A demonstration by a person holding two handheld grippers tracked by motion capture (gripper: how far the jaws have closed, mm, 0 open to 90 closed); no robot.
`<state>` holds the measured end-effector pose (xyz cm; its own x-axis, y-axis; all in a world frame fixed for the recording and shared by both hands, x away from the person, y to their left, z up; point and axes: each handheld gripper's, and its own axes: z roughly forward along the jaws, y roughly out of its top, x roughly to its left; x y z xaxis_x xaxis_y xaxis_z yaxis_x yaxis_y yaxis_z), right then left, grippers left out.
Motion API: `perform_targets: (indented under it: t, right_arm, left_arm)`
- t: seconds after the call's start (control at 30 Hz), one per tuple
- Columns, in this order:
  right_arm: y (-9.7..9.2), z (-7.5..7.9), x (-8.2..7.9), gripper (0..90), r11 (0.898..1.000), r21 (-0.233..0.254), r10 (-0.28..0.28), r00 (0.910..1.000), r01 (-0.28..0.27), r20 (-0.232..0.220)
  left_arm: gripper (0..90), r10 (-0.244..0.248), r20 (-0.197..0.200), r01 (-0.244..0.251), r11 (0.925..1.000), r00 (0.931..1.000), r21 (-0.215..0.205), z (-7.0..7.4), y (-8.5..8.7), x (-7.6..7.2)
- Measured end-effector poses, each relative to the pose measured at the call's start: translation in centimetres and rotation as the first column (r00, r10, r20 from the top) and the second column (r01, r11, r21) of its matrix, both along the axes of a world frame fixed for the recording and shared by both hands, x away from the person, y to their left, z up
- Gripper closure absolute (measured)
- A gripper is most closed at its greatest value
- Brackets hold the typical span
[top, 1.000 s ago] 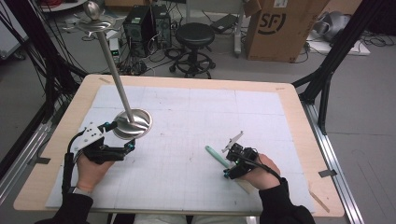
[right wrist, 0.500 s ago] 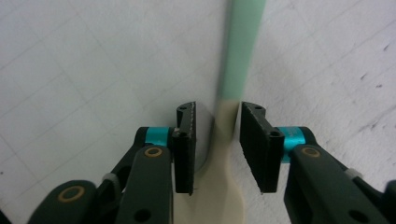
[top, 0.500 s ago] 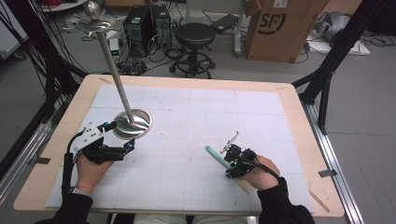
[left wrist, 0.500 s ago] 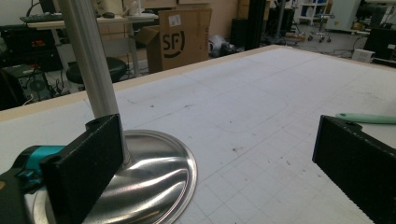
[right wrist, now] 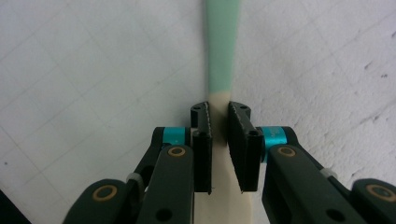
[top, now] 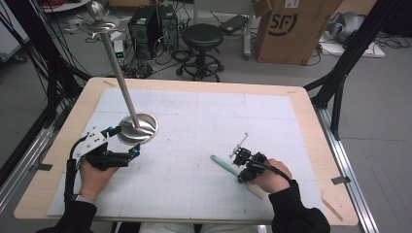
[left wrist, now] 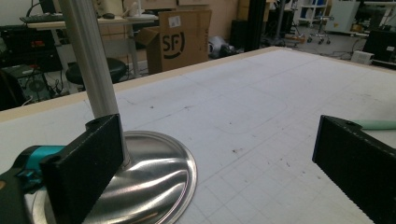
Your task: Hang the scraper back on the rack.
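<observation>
A metal stand rests on the mat at the left, with a round shiny base (top: 145, 132) and a tall slanted pole (top: 119, 82) topped by a small dish (top: 99, 23). My left gripper (top: 127, 141) is open, its jaws set wide just in front of the base (left wrist: 154, 186), and the pole (left wrist: 91, 60) rises behind the left jaw. A flat tool with a mint-green handle (top: 223, 163) and a cream end lies on the mat at the right. My right gripper (top: 241, 172) is shut on its cream neck (right wrist: 219, 100), and the green handle (right wrist: 223, 42) points away from it.
A white grid mat (top: 204, 121) covers the wooden table (top: 311, 126). Behind the far edge stand a black stool (top: 203, 36), computer cases (top: 150, 22) and a cardboard box (top: 291, 26). Black frame struts (top: 340, 82) flank the right side.
</observation>
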<state>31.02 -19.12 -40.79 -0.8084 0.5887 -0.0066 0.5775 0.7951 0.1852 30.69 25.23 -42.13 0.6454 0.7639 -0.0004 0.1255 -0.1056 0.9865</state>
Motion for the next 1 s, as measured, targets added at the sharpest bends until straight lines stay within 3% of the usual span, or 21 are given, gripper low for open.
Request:
perform_targets:
  t: [0.13, 0.33, 0.43, 0.5, 0.57, 0.63, 0.77, 0.83, 0.93, 1.0]
  right_arm:
    - [-0.5, 0.1, 0.0, 80.2, 0.999, 0.039, 0.025, 0.9997, -0.025, 0.006]
    - [-1.5, 1.1, -0.2, 80.2, 0.992, 0.127, 0.015, 0.9967, -0.025, 0.079]
    - [-1.9, 1.8, -0.5, 80.1, 0.984, 0.174, 0.020, 0.9907, -0.043, 0.135]
    - [-2.3, 2.1, -0.6, 80.1, 0.969, 0.240, 0.020, 0.9879, -0.057, 0.154]
    - [-2.9, 2.1, -0.6, 80.1, 0.946, 0.317, 0.018, 0.9850, -0.072, 0.172]
    - [-3.5, 2.2, -0.5, 80.1, 0.916, 0.392, -0.001, 0.9795, -0.080, 0.202]
    - [-4.1, 2.6, -0.5, 80.0, 0.866, 0.488, -0.024, 0.9654, -0.109, 0.260]
    - [-4.2, 3.0, -0.6, 80.1, 0.831, 0.542, -0.055, 0.9515, -0.124, 0.303]
    - [-4.1, 3.5, -0.5, 80.1, 0.791, 0.596, -0.091, 0.9366, -0.139, 0.338]
    - [-3.9, 3.8, -0.4, 80.1, 0.751, 0.642, -0.110, 0.9301, -0.153, 0.350]
  left_arm:
    - [2.7, 0.002, -0.001, -0.002, 1.0000, 1.0000, -0.003, -0.1, 0.0, 0.1]
    - [2.7, 0.003, 0.002, -0.003, 1.0000, 1.0000, -0.006, 0.0, 0.0, 0.1]
    - [2.7, 0.004, 0.004, -0.003, 1.0000, 1.0000, -0.009, 0.0, 0.0, 0.1]
    - [2.7, 0.003, 0.005, -0.003, 1.0000, 1.0000, -0.007, 0.0, -0.1, 0.1]
    - [2.7, 0.001, 0.006, -0.001, 1.0000, 1.0000, -0.005, 0.0, 0.0, 0.0]
    - [2.7, 0.002, 0.005, -0.002, 1.0000, 1.0000, -0.004, 0.0, 0.0, 0.0]
    - [2.7, 0.005, 0.005, -0.005, 1.0000, 1.0000, -0.005, 0.0, -0.1, 0.0]
    - [2.7, 0.005, 0.005, -0.005, 1.0000, 1.0000, -0.003, 0.0, -0.1, 0.0]
    - [2.7, 0.004, 0.005, -0.004, 1.0000, 1.0000, -0.004, 0.0, -0.1, 0.0]
    - [2.7, 0.005, 0.005, -0.005, 1.0000, 1.0000, -0.003, 0.0, -0.1, 0.0]
